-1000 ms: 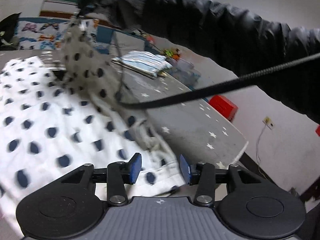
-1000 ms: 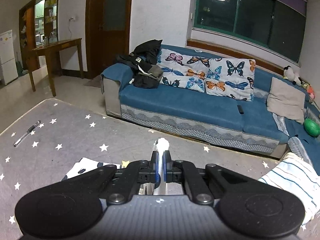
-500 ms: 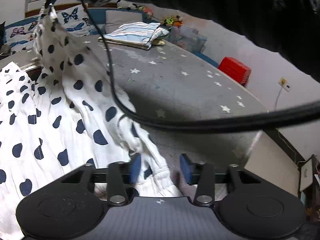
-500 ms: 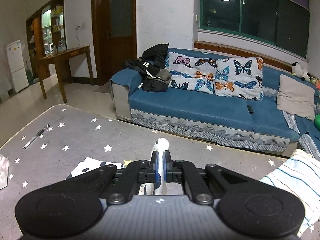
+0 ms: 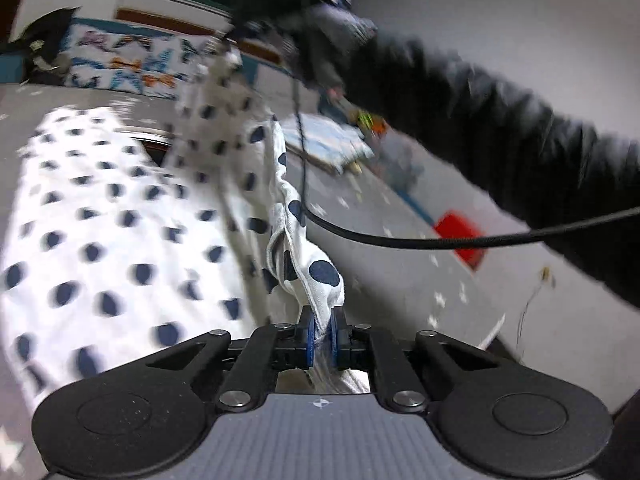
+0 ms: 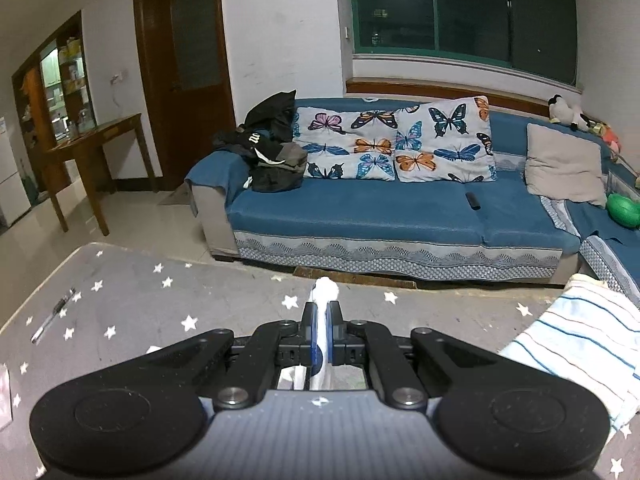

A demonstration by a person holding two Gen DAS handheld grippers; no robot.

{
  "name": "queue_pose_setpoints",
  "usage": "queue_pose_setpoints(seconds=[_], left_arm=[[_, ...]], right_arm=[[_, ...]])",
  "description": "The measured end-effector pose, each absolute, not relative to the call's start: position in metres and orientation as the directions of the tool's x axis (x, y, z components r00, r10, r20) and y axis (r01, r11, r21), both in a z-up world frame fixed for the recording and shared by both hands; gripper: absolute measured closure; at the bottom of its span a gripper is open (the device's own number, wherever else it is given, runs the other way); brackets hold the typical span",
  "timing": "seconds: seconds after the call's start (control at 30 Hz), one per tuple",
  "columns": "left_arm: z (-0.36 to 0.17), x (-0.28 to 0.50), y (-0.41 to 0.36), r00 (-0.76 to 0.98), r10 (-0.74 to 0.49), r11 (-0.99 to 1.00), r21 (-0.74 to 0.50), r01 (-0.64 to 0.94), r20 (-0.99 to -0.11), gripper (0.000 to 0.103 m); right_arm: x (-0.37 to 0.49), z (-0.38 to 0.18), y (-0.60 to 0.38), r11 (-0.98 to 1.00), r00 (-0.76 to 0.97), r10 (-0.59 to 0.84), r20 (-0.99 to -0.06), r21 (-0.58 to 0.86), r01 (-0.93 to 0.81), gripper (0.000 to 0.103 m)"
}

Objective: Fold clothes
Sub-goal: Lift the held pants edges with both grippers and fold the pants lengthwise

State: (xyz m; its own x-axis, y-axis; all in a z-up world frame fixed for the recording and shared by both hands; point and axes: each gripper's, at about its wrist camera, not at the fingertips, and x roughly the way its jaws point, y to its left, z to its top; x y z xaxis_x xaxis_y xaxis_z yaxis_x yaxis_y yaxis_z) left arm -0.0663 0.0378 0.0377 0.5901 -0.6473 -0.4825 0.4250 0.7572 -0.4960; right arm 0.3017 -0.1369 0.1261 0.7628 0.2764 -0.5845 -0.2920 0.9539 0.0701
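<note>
A white garment with dark blue polka dots [image 5: 104, 216] lies spread over the grey star-patterned table [image 5: 400, 280]. In the left wrist view my left gripper [image 5: 322, 334] is shut on a bunched edge of that garment, which rises in a taut ridge toward the upper left. There the person's dark sleeve [image 5: 500, 128] reaches across, holding the other gripper. In the right wrist view my right gripper [image 6: 321, 334] is shut on a white tuft of the polka-dot garment [image 6: 326, 290], raised above the table [image 6: 132, 312].
A folded blue-striped cloth [image 6: 580, 344] lies at the table's right side, also the striped cloth [image 5: 332, 144] in the left wrist view. A pen [image 6: 52, 316] rests near the left edge. A black cable [image 5: 440, 240] hangs across. A blue sofa [image 6: 400, 216] stands beyond the table.
My left gripper was open over the garment's edge and has since shut on it and lifted it. The right gripper stays shut on the cloth and has risen a little.
</note>
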Motion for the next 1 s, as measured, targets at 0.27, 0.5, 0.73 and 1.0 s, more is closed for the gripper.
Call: queue_pose_setpoints(seconds=[0.27,0.5,0.73,1.0], left_arm=[[0.032,-0.097,0.114,0.671,-0.628,0.712,-0.637,0.294,-0.393,0.095],[0.019,-0.109,0.156,0.702,-0.605,0.688,-0.691,0.222,-0.376,0.095],[-0.004,-0.109,0.18,0.697,-0.578,0.688,-0.713,0.136,-0.424,0.094],[-0.011,-0.109,0.189,0.695,-0.553,0.722,-0.681,0.123,-0.459,0.089]], right_arm=[[0.309,0.116,-0.051,0.943,0.741,0.274,-0.613,0.02,-0.332,0.099],[0.309,0.091,0.003,0.922,0.689,0.32,-0.651,0.046,-0.386,0.099],[0.308,0.066,0.047,0.894,0.628,0.376,-0.681,0.087,-0.44,0.092],[0.304,0.056,0.043,0.881,0.611,0.355,-0.707,0.035,-0.472,0.091]])
